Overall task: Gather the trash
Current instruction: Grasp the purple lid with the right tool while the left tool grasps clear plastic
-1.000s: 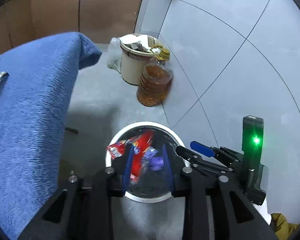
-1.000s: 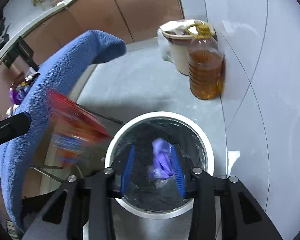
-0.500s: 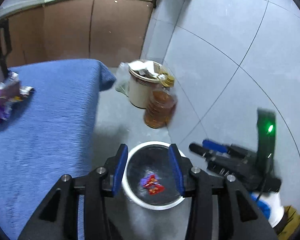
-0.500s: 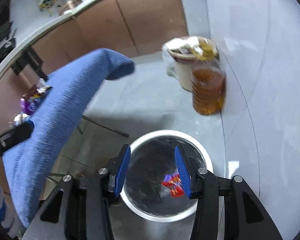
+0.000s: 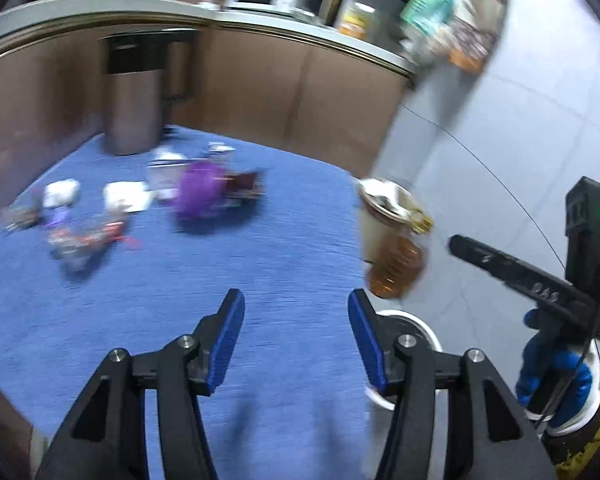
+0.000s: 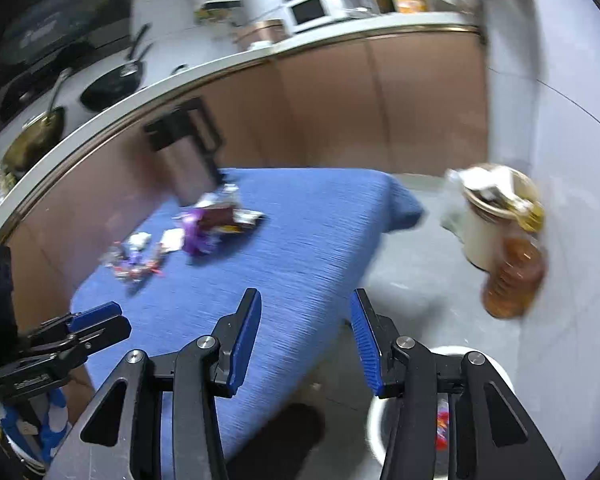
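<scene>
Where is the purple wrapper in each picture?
Left wrist view: the purple wrapper lies on the blue cloth, upper left of centre, near the steel canister.
Right wrist view: the purple wrapper sits left of centre on the cloth.
Shared landmark: the amber oil bottle by the wall.

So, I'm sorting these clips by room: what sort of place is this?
Most likely a home kitchen. A countertop carries pans and a microwave, with brown cabinets beneath, and a big bottle of cooking oil stands on the floor.
</scene>
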